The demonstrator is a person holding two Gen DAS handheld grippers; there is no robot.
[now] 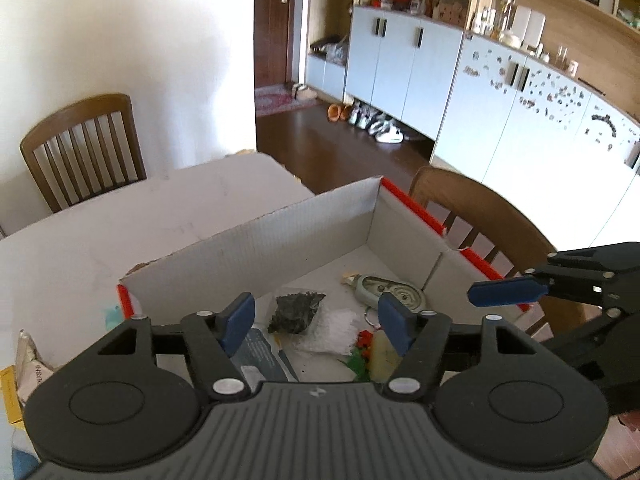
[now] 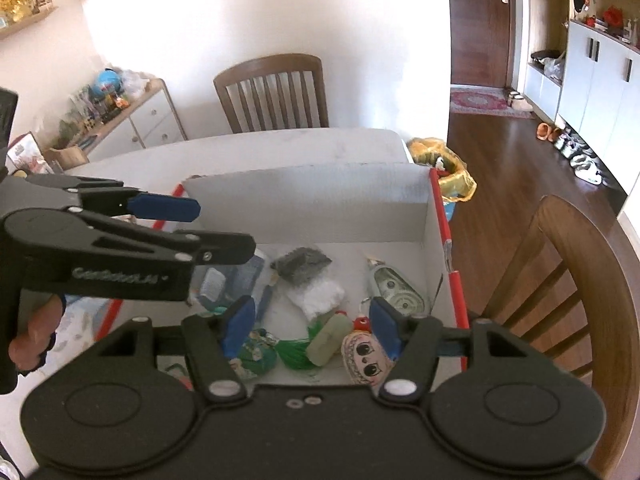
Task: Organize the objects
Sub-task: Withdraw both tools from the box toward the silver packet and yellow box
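White walls (image 1: 120, 40); wooden chairs (image 2: 276, 92); dark floor (image 2: 500, 152).

Open white cardboard box (image 2: 320, 188) on table, small items (image 2: 316, 292) loose across its floor.

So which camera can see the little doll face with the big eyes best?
The right wrist view. The doll face lies near the box's front edge, eyes plainly showing, partly behind the right tool's finger. The left wrist view does not show it clearly.
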